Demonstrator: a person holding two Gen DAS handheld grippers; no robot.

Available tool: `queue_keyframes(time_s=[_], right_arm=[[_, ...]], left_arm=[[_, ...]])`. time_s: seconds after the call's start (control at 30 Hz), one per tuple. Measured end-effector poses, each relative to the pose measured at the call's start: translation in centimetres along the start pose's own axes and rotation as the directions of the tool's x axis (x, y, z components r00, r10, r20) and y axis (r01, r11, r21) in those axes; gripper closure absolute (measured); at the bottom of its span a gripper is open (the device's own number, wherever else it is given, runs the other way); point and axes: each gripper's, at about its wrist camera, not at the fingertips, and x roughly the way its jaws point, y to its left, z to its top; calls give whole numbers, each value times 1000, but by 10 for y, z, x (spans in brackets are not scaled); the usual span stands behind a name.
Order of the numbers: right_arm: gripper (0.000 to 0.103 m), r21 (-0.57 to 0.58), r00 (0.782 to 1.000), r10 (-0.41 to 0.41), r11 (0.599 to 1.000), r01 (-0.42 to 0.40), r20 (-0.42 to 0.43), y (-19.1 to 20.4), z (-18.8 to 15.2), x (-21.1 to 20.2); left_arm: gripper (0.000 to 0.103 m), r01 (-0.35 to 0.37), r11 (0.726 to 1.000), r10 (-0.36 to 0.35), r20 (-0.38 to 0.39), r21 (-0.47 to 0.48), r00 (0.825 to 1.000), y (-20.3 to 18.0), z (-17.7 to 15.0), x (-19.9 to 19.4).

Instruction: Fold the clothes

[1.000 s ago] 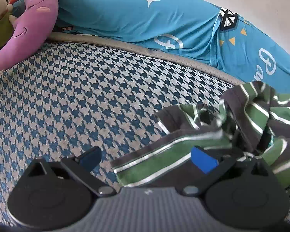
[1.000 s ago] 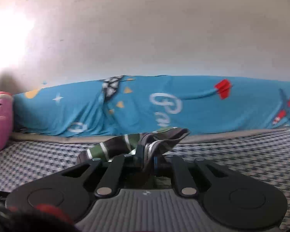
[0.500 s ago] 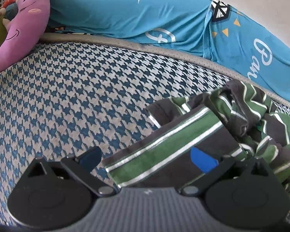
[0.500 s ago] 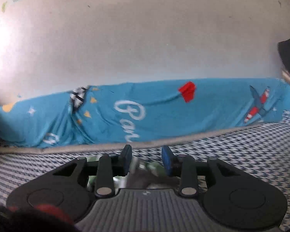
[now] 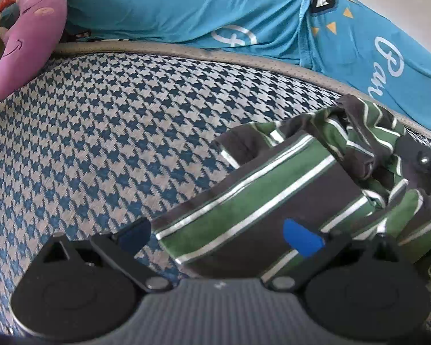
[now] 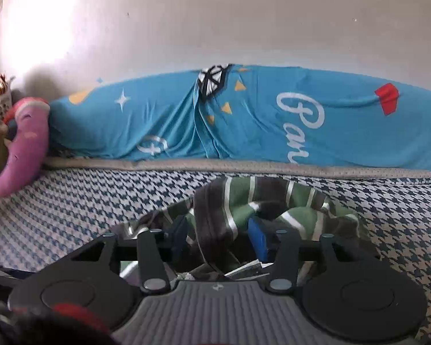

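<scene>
**Left wrist view: striped garment between spread jaws on the bed**

Left wrist view shows the left gripper [image 5: 217,237] with its jaws spread wide, holding nothing. A flat corner of the striped garment [image 5: 273,201], green and dark brown with thin white lines, lies between them, closer to the right jaw. Ahead and to the right of the jaws the cloth bunches into a crumpled heap. It rests on the bed [image 5: 106,132], covered in blue and white houndstooth fabric. Far ahead lies a blue bolster [image 5: 186,8] with printed stars and lettering, and a pink plush toy [image 5: 28,37] sits ahead to the left.

Right wrist view has the right gripper [image 6: 217,237] with its jaws parted as well. A thick fold of the striped garment [image 6: 215,218] stands up between them, and more cloth mounds just ahead and to the right. Whether the blue pads press the fold cannot be told.
</scene>
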Motion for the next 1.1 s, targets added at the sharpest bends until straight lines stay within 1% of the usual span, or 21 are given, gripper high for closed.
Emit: queue_keyframes(time_s=[0.1, 0.2, 0.23, 0.27, 0.3, 0.33, 0.37, 0.4, 0.43, 0.47, 0.53, 0.6, 0.73, 0.87, 0.97, 1.03, 1.1], right_arm=[[41, -11, 1000, -23, 1000, 22, -14, 2, -3, 11], [41, -20, 999, -43, 999, 42, -26, 4, -6, 22], [41, -9, 999, -36, 999, 36, -26, 3, -6, 26], [43, 4, 999, -26, 1000, 26, -25, 2, -6, 30], [50, 12, 999, -23, 1000, 23, -25, 1, -6, 33], [54, 15, 999, -24, 1000, 24, -25, 1, -7, 37], [66, 16, 999, -24, 1000, 25, -28, 1, -7, 40], [81, 17, 999, -25, 1000, 25, -31, 1, -7, 43], [87, 18, 999, -26, 999, 27, -32, 2, -7, 46], [90, 20, 999, -31, 999, 31, -27, 2, -7, 47], [93, 18, 999, -33, 999, 33, -9, 4, -6, 49], [94, 21, 1000, -18, 1000, 18, 7, 8, -3, 48], [94, 61, 996, 69, 996, -72, 56, 16, 10, 43], [94, 67, 977, 182, 979, -190, 110, 34, 22, 34], [94, 66, 951, 276, 956, -287, 137, 49, 28, 28], [94, 57, 931, 335, 937, -346, 149, 60, 30, 25], [94, 57, 904, 397, 910, -410, 157, 70, 31, 22]], left_arm=[[0, -1, 1000, 1, -1, -10, 1000, 4, 1, -1], [0, -2, 1000, 2, 1, -18, 1000, 8, 2, -1], [0, -1, 1000, 1, 2, -18, 1000, 8, 1, -2], [0, -4, 1000, 4, 3, -19, 1000, 8, 2, -2], [0, -7, 1000, 7, 4, -20, 1000, 9, 2, -2], [0, -10, 1000, 10, 5, -21, 1000, 10, 3, -2], [0, -11, 1000, 11, 5, -23, 1000, 11, 3, -2], [0, -10, 1000, 10, 4, -25, 1000, 12, 4, -2], [0, -10, 1000, 10, 5, -26, 1000, 13, 4, -2], [0, -10, 1000, 10, 6, -26, 1000, 14, 4, -3], [0, -16, 1000, 17, 12, -23, 1000, 15, 5, -4], [0, -22, 1000, 23, 19, -22, 1000, 17, 7, -5], [0, -31, 999, 32, 39, -38, 999, 24, 11, -11], [0, -43, 997, 46, 52, -57, 998, 31, 12, -16], [0, -50, 997, 54, 60, -66, 997, 38, 14, -17], [0, -64, 995, 69, 66, -81, 995, 43, 14, -17], [0, -80, 992, 87, 78, -97, 993, 49, 15, -19]])
